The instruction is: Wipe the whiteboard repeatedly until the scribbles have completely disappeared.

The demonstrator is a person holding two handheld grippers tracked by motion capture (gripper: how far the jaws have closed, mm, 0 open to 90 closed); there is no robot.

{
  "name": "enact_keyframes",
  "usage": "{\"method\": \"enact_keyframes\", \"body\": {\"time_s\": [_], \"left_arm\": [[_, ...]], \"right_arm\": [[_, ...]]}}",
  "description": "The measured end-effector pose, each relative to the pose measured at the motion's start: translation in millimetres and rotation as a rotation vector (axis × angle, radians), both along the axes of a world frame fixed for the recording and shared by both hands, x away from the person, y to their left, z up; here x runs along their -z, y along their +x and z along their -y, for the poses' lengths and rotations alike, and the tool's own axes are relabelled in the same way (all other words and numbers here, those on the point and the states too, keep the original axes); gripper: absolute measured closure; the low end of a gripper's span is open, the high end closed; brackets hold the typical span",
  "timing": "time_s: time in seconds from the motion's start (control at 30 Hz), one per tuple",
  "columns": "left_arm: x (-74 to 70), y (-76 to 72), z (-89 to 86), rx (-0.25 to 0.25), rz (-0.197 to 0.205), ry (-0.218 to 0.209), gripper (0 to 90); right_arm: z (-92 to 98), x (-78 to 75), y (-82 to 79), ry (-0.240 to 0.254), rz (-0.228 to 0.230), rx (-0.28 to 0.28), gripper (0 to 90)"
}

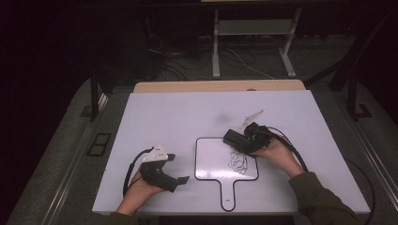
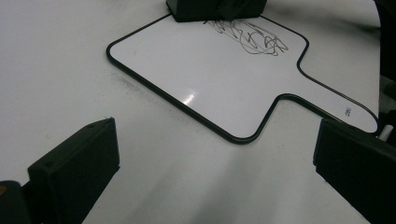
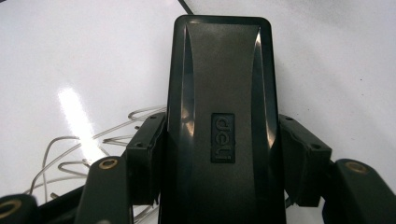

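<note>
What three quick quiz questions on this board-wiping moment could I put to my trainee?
1. True or false: the right gripper is clamped on the black eraser.
2. What do the scribbles lie on? A) table B) small whiteboard C) paper
3. How do the left gripper jaws stand?

Key: 1 true; 2 B; 3 open, holding nothing, resting on the table left of the whiteboard.

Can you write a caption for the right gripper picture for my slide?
The right tool grips a black eraser over scribbles on the small whiteboard.
</note>
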State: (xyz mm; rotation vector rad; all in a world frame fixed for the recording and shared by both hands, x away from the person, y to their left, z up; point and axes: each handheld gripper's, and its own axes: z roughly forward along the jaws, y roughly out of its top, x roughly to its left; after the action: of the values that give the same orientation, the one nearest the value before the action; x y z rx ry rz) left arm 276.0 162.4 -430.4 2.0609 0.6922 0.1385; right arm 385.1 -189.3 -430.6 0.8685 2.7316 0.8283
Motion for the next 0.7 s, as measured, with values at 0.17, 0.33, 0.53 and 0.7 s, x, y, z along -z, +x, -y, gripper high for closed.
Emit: {"method": "enact_keyframes", "body": {"time_s": [0.17, 0.33, 0.53, 0.7], "left_arm": [[0.4, 0.4, 0.5, 0.003, 0.0, 0.0, 0.0], [0.6, 0.8, 0.9, 0.004, -0.003, 0.002, 0.0], [0.3, 0.6, 0.7, 0.003, -0.002, -0.001, 0.0], [0.3, 0.6, 0.7, 0.005, -0.002, -0.002, 0.0]], "right_arm": [[-0.9, -0.1, -0.7, -0.009, 0.006, -0.003, 38.5], [-1.5, -0.2, -1.1, -0.011, 0.005, -0.001, 38.5], [-3.9, -0.4, -3.1, -0.018, 0.009, -0.014, 38.5], [-7.7, -0.8, -5.9, -0.026, 0.012, -0.025, 38.6]]}}
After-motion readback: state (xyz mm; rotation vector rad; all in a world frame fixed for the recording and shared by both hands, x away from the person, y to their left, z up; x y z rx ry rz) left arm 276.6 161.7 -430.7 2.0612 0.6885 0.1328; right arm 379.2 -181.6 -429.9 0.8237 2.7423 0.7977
